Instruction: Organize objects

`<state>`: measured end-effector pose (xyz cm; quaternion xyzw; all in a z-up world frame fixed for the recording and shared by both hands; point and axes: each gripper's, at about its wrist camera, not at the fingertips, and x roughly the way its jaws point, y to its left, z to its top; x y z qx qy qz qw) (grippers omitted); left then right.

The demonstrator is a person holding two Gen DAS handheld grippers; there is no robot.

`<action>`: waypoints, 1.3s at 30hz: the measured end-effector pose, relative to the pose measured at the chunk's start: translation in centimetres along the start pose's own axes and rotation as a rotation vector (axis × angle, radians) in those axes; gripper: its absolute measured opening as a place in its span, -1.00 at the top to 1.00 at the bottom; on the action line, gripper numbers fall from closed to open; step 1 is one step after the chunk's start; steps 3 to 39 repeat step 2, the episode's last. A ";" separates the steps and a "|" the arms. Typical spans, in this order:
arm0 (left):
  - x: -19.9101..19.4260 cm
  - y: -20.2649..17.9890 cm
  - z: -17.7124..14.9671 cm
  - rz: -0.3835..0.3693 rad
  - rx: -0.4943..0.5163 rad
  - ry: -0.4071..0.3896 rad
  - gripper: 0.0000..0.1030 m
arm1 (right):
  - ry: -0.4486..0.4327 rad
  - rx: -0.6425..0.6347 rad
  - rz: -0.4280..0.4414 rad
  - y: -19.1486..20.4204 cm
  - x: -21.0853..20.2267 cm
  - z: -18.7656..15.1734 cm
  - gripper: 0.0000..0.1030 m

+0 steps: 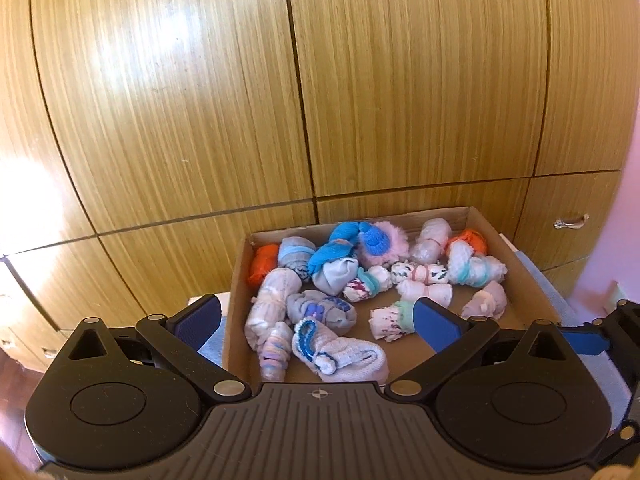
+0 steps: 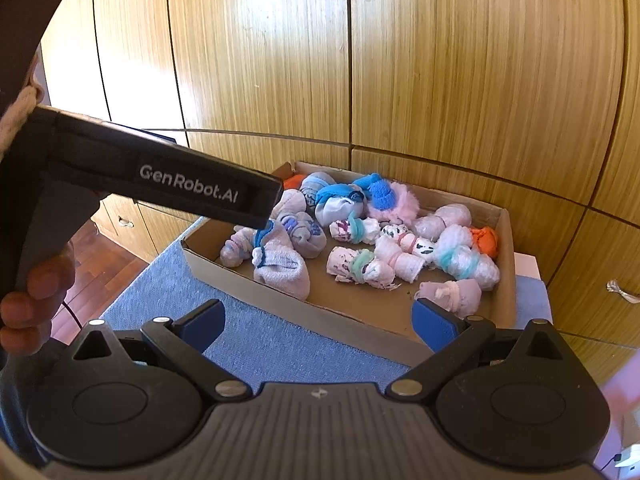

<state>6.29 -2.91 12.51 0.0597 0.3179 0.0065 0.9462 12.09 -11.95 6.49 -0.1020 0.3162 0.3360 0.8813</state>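
Wooden cabinet doors [image 1: 360,80] are filling the background behind a cardboard box [image 1: 516,264] of rolled sock bundles [image 1: 336,272] at lower centre.
Both grippers, left gripper [image 1: 316,318] and right gripper [image 2: 318,320], are hovering with jaws apart, empty, probably choosing a bundle.

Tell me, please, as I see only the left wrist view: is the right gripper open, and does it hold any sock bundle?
Observer: The right gripper is open and empty. It hangs over the near wall of the cardboard box.
Operator: How does my left gripper look from that side?
Observer: The body of the left gripper crosses above the box's left corner and hides some sock bundles. A hand grips its handle.
Operator: What lies under the box?
Observer: A blue mat, which reaches well in front of the box.
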 end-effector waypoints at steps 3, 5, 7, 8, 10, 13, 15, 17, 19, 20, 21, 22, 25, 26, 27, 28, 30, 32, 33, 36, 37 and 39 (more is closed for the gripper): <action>0.0 -0.1 -0.1 0.011 0.003 -0.005 -0.99 | -0.002 0.005 0.002 -0.1 -0.1 0.0 -0.93; 0.0 -0.1 -0.1 0.011 0.003 -0.005 -0.99 | -0.002 0.005 0.002 -0.1 -0.1 0.0 -0.93; 0.0 -0.1 -0.1 0.011 0.003 -0.005 -0.99 | -0.002 0.005 0.002 -0.1 -0.1 0.0 -0.93; 0.0 -0.1 -0.1 0.011 0.003 -0.005 -0.99 | -0.002 0.005 0.002 -0.1 -0.1 0.0 -0.93; 0.0 -0.1 -0.1 0.011 0.003 -0.005 -0.99 | -0.002 0.005 0.002 -0.1 -0.1 0.0 -0.93; 0.0 -0.1 -0.1 0.011 0.003 -0.005 -0.99 | -0.002 0.005 0.002 -0.1 -0.1 0.0 -0.93; 0.0 -0.1 -0.1 0.011 0.003 -0.005 -0.99 | -0.002 0.005 0.002 -0.1 -0.1 0.0 -0.93; 0.0 -0.1 -0.1 0.011 0.003 -0.005 -0.99 | -0.002 0.005 0.002 -0.1 -0.1 0.0 -0.93; 0.0 -0.1 -0.1 0.011 0.003 -0.005 -0.99 | -0.002 0.005 0.002 -0.1 -0.1 0.0 -0.93; 0.0 -0.1 -0.1 0.011 0.003 -0.005 -0.99 | -0.002 0.005 0.002 -0.1 -0.1 0.0 -0.93; 0.0 -0.1 -0.1 0.011 0.003 -0.005 -0.99 | -0.002 0.005 0.002 -0.1 -0.1 0.0 -0.93; 0.0 -0.1 -0.1 0.011 0.003 -0.005 -0.99 | -0.002 0.005 0.002 -0.1 -0.1 0.0 -0.93; 0.0 -0.1 -0.1 0.011 0.003 -0.005 -0.99 | -0.002 0.005 0.002 -0.1 -0.1 0.0 -0.93; 0.0 -0.1 -0.1 0.011 0.003 -0.005 -0.99 | -0.002 0.005 0.002 -0.1 -0.1 0.0 -0.93; 0.0 -0.1 -0.1 0.011 0.003 -0.005 -0.99 | -0.002 0.005 0.002 -0.1 -0.1 0.0 -0.93; 0.0 -0.1 -0.1 0.011 0.003 -0.005 -0.99 | -0.002 0.005 0.002 -0.1 -0.1 0.0 -0.93; 0.0 -0.1 -0.1 0.011 0.003 -0.005 -0.99 | -0.002 0.005 0.002 -0.1 -0.1 0.0 -0.93; 0.0 -0.1 -0.1 0.011 0.003 -0.005 -0.99 | -0.002 0.005 0.002 -0.1 -0.1 0.0 -0.93; 0.0 -0.1 -0.1 0.011 0.003 -0.005 -0.99 | -0.002 0.005 0.002 -0.1 -0.1 0.0 -0.93; 0.0 -0.1 -0.1 0.011 0.003 -0.005 -0.99 | -0.002 0.005 0.002 -0.1 -0.1 0.0 -0.93; 0.0 -0.1 -0.1 0.011 0.003 -0.005 -0.99 | -0.002 0.005 0.002 -0.1 -0.1 0.0 -0.93; 0.0 -0.1 -0.1 0.011 0.003 -0.005 -0.99 | -0.002 0.005 0.002 -0.1 -0.1 0.0 -0.93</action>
